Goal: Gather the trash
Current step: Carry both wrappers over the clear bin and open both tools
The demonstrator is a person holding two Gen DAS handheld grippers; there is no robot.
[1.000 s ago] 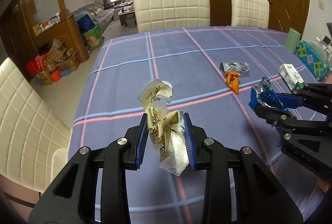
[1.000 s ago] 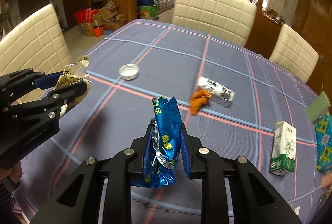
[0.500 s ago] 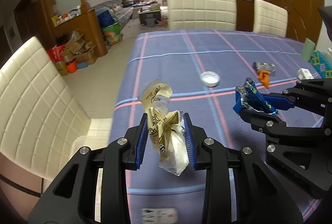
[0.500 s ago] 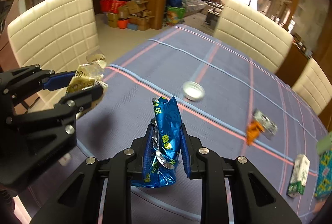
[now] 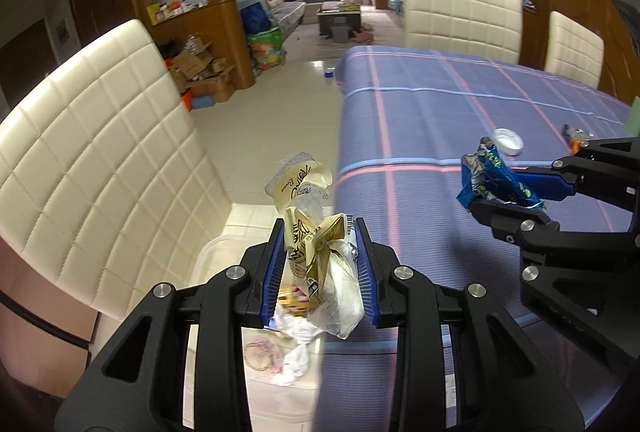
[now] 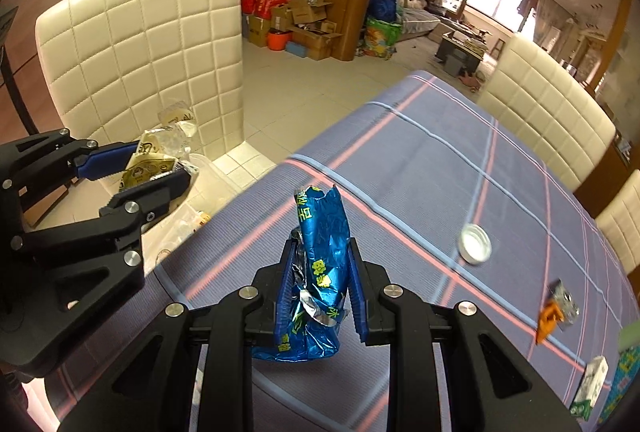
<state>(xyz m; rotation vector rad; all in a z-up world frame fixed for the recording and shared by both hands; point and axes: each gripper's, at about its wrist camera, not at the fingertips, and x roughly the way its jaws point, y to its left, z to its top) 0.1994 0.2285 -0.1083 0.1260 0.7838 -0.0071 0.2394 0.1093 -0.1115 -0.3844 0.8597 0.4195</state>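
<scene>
My left gripper (image 5: 320, 232) is shut on a crumpled gold and clear wrapper (image 5: 316, 244). It hangs past the table's left edge, above a clear plastic bin (image 5: 212, 256) with trash in it on the chair seat. My right gripper (image 6: 318, 252) is shut on a crumpled blue foil bag (image 6: 320, 272), over the table near its left edge. The left gripper (image 6: 156, 167) with the gold wrapper (image 6: 152, 159) shows at the left of the right wrist view. The right gripper (image 5: 480, 199) with the blue bag (image 5: 492, 179) shows at the right of the left wrist view.
On the purple plaid tablecloth (image 6: 420, 171) lie a white lid (image 6: 475, 243), an orange and silver wrapper (image 6: 556, 308) and a small green and white carton (image 6: 588, 388). Cream quilted chairs (image 5: 100, 151) stand around the table. Boxes and bags sit on the floor beyond.
Both grippers have swung left with their wrappers. The left gripper has moved from over the table to past its edge, above the bin on the chair.
</scene>
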